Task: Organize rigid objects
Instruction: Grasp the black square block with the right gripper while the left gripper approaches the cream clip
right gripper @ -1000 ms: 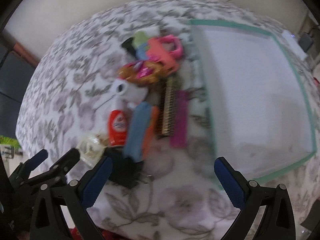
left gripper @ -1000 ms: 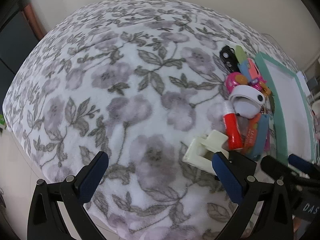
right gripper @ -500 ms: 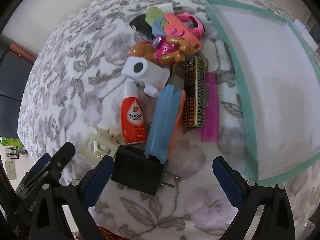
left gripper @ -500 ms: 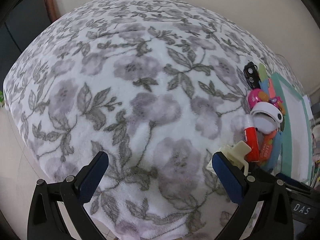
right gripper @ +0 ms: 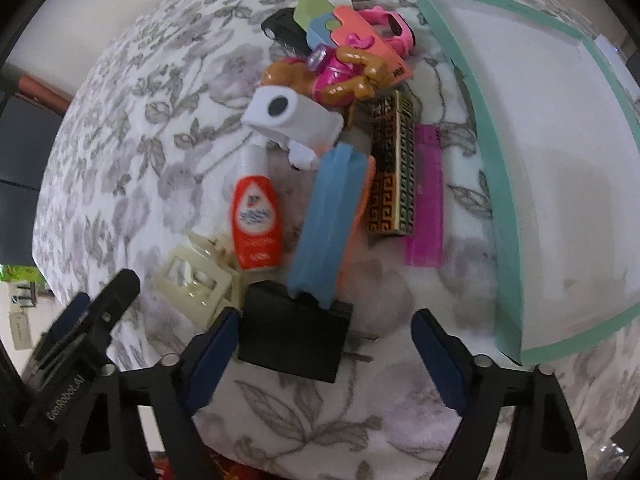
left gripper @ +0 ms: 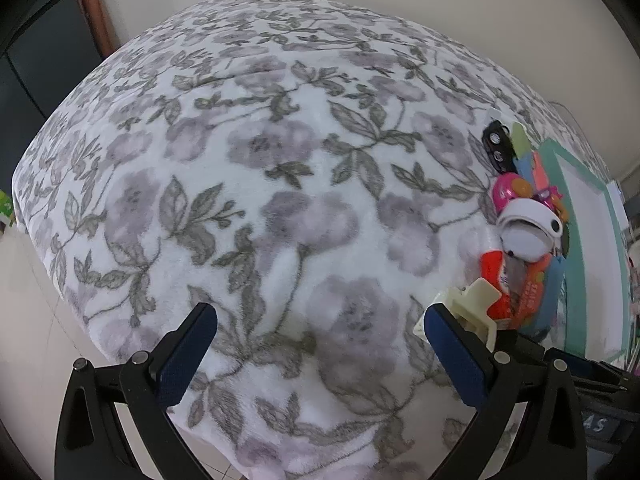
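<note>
Surface: floral blanket (right gripper: 168, 160) beneath a heap of small things, teal-rimmed tray (right gripper: 506, 208) beside it.
Obstacles: blue case (right gripper: 332, 224) overlaps the black adapter (right gripper: 294, 332); cream clip (right gripper: 196, 284) and red bottle (right gripper: 256, 216) crowd its left.
Right gripper (right gripper: 320, 356): closing around the adapter (pads not clearly pressing).
Left gripper (left gripper: 320, 348): wide apart, empty.

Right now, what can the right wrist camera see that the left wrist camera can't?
Only the right wrist view shows the black plug lying between the closing right gripper, whose pads are not yet pressing on it, plus the patterned box and purple lighter. Only the left wrist view shows the open left gripper over bare blanket. Both show the red bottle, cream clip, white toy and teal-edged tray.
</note>
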Motion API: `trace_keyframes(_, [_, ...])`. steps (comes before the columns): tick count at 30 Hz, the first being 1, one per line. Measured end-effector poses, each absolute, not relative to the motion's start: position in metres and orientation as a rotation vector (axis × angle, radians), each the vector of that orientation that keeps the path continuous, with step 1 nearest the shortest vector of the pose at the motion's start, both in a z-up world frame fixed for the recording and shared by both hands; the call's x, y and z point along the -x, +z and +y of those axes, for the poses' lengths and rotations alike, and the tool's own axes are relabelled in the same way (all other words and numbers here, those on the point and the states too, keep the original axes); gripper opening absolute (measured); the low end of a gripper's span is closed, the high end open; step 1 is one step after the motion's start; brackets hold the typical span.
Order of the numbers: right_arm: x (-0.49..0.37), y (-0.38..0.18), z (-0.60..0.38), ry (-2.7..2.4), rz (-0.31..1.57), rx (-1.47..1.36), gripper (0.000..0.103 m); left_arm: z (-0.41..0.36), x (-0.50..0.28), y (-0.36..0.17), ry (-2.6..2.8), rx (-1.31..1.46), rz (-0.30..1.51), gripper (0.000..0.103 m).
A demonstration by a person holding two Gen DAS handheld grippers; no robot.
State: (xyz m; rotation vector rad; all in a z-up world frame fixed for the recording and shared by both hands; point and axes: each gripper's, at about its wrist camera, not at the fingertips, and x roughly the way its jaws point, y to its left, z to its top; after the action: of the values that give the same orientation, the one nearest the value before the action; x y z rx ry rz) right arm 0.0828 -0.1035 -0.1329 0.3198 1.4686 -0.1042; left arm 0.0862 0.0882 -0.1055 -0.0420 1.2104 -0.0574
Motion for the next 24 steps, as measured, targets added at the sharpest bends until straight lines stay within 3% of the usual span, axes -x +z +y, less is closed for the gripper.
trace_keyframes(16, [-0.054,-0.138,-0.149,-0.151,1.472,-0.309,0.070,0.059,-0.078,-0.096,-0.190,-0.008,1.186,0.103])
trace_keyframes(24, [-0.045,-0.142,-0.167,-0.152,1.473,-0.345,0.070,0.038,-0.074,-0.099,-0.278,-0.065,1.201,0.103])
